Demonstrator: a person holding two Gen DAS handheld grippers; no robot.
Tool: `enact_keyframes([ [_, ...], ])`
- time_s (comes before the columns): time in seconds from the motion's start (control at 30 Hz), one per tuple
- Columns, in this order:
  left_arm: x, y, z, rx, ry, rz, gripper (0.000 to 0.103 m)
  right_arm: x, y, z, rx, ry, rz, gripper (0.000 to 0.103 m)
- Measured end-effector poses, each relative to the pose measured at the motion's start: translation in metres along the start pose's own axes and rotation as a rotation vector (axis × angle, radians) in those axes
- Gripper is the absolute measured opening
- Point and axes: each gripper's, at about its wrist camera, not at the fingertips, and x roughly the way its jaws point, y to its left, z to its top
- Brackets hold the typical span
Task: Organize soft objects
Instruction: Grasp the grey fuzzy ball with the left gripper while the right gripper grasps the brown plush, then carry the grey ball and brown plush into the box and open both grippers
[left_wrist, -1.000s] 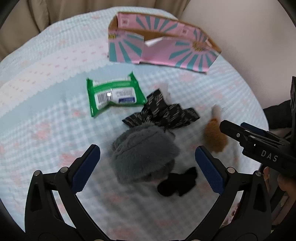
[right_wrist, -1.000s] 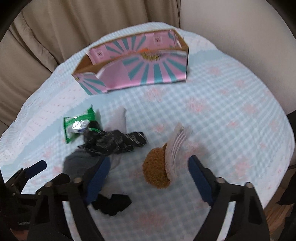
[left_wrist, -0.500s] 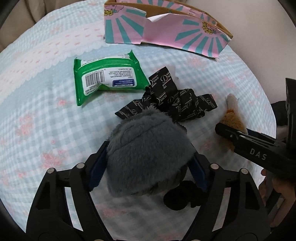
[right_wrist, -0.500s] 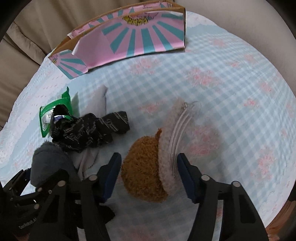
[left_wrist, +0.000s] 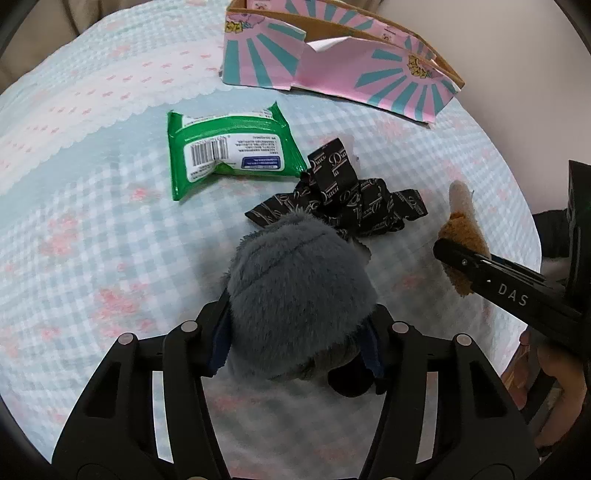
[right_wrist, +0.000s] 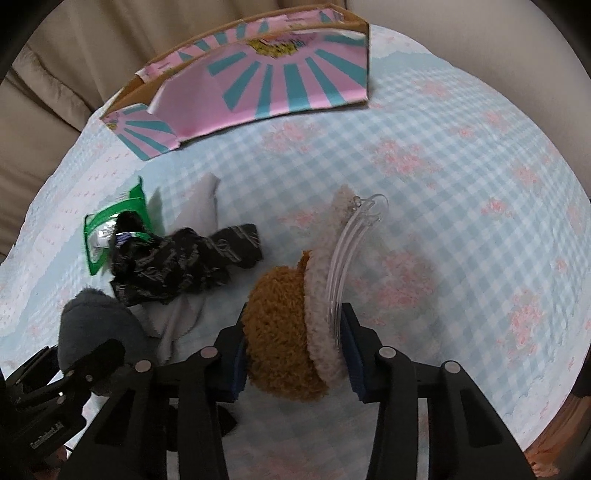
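Observation:
My left gripper (left_wrist: 295, 339) is shut on a grey furry soft item (left_wrist: 299, 291), which fills the space between its blue pads. It also shows at the lower left of the right wrist view (right_wrist: 96, 325). My right gripper (right_wrist: 295, 358) is shut on a brown and cream plush item (right_wrist: 291, 332) with a clear plastic hook (right_wrist: 347, 258). In the left wrist view the brown plush (left_wrist: 461, 240) sits behind the right gripper's arm at the right. A black printed cloth (left_wrist: 351, 203) lies between them on the checked bedcover.
A green wipes pack (left_wrist: 225, 151) lies left of the black cloth. A pink and teal cardboard box (left_wrist: 332, 62) stands open at the back, also in the right wrist view (right_wrist: 258, 85). A small black item (left_wrist: 351, 376) lies under the grey item. A grey cloth (right_wrist: 199, 206) lies beneath the black cloth.
Both grippers moved forward and closed: the left around the grey furry item, the right around the brown plush item. Both were open and short of them a second ago.

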Motion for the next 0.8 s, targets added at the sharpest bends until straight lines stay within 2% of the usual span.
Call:
enact_keyframes([
  [0.13, -0.016, -0.001, 0.002, -0.005, -0.012, 0.007, 0.052, -0.017, 0.006, 0.005, -0.01, -0.014, 0.011, 0.039],
  [0.33, -0.064, -0.006, 0.012, -0.016, -0.049, 0.018, 0.052, -0.059, 0.016, 0.014, -0.015, -0.04, 0.017, 0.039],
  [0.8, -0.218, -0.033, 0.062, -0.054, -0.222, -0.023, 0.052, -0.215, 0.062, 0.05, -0.053, -0.181, 0.064, 0.039],
])
